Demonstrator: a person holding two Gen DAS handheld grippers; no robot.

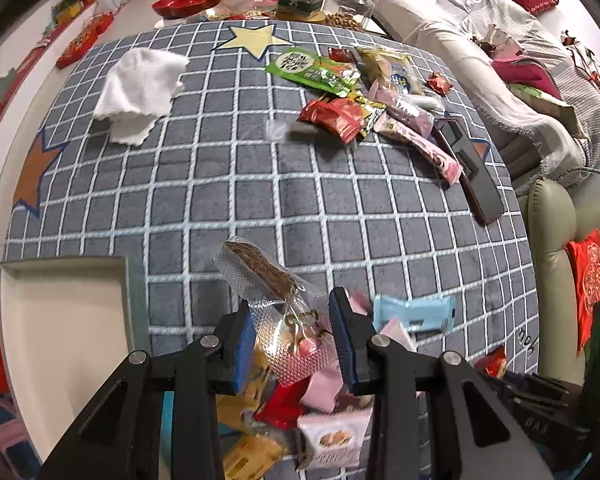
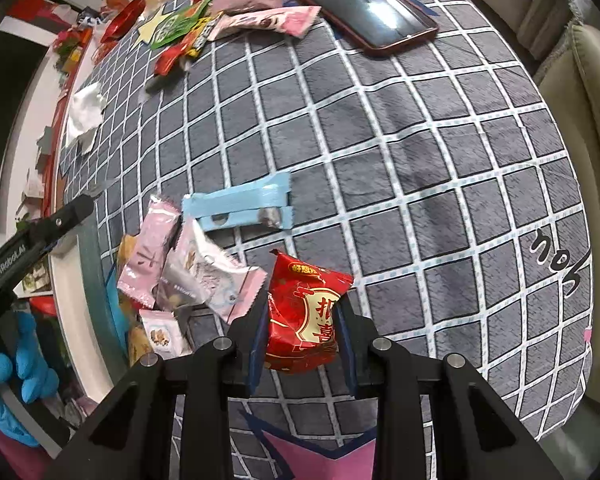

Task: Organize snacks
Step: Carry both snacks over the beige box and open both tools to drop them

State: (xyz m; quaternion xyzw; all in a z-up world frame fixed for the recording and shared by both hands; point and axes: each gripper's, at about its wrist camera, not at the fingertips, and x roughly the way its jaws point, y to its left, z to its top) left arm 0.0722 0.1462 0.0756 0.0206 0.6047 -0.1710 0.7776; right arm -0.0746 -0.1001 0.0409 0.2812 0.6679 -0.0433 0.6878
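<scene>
Two snacks are up off the tabletop [image 2: 440, 152], one in each pair of tongs. The left tongs [image 1: 294, 344] pinch a clear wrapper [image 1: 284, 320] near its lower half; its brown bar [image 1: 260, 268] sticks out past the fingertips, slanting up to the left. The right tongs [image 2: 302, 340] pinch a red packet [image 2: 302, 312] by its sides, its top poking above the fingertips. Below the left tongs lies a heap of small packets, pink [image 1: 320, 386], red [image 1: 280, 404] and yellow [image 1: 252, 456], with a blue packet [image 1: 414, 312] just right of the right finger. A white tray [image 1: 60, 320] sits beside the heap, left of the left tongs. In the right wrist view the blue packet [image 2: 240, 208] and pink packets [image 2: 152, 248] lie up and left of the red packet, apart from it. More snacks [image 1: 356, 100] lie far across the checked cloth, near a phone [image 2: 364, 8] and a white tissue [image 1: 140, 84]. A blue-gloved hand [image 2: 16, 384] grips the left handle.
</scene>
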